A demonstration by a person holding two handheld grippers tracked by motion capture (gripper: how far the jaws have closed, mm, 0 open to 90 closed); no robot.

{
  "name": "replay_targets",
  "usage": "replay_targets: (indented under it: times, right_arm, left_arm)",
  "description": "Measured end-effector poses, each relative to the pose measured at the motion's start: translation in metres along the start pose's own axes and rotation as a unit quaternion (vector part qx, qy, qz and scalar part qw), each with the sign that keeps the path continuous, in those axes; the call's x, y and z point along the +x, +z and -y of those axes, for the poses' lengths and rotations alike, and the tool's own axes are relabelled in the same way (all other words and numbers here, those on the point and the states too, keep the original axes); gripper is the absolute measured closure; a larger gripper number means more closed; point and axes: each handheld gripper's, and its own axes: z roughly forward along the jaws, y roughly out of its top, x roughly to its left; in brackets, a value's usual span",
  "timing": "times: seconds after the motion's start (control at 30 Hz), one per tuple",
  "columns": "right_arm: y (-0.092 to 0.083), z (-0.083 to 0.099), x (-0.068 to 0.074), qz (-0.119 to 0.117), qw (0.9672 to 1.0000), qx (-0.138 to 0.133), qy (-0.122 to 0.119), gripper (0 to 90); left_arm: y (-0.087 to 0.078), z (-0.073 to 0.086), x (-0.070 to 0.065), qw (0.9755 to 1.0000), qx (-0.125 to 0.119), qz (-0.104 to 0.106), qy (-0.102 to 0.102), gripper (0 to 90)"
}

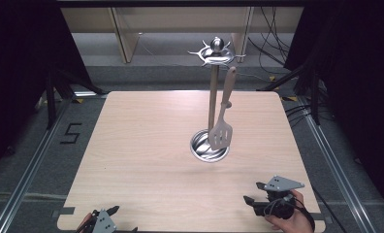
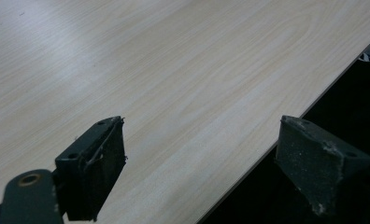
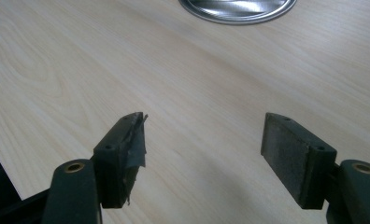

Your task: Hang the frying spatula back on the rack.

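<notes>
Both the left gripper [image 2: 199, 163] and right gripper [image 3: 204, 156] gape empty at the frame's bottom; a careless reach could topple the centre rack [image 1: 212, 87] or unhook its spatula [image 1: 222, 116]

In the middle of the frame we see a light wooden table [image 1: 141, 145], and on it, a little right of centre, a metal utensil stand [image 1: 212, 104] with a round base. A slotted spatula [image 1: 222, 124] hangs from its top ring. Black cables [image 1: 272, 48] lie on the floor at the upper right.

Overhead, facing twelve o'clock across the worktop [image 1: 146, 145]; tool views skim low, sharing its woodgrain near edge.
</notes>
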Motion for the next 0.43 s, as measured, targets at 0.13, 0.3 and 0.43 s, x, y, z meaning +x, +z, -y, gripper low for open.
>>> replay_targets:
  times: [0.13,0.3,0.43]
  right_arm:
    - [0.0004,0.0046,0.0001,0.003,1.0000,0.003,-0.002,31.6]
    - [-0.0018,0.0064,0.0006,0.003,0.9999,0.013,0.008,31.6]
    - [-0.0015,0.0068,-0.0018,0.008,0.9999,0.009,-0.006,31.5]
  left_arm:
    - [0.0020,0.0008,-0.0022,0.9998,-0.011,0.001,-0.016,15.1]
    - [0.0025,0.0011,-0.0030,0.9997,-0.014,-0.001,-0.020,15.1]
    - [0.0021,0.0012,-0.0019,0.9998,-0.012,0.000,-0.017,15.1]
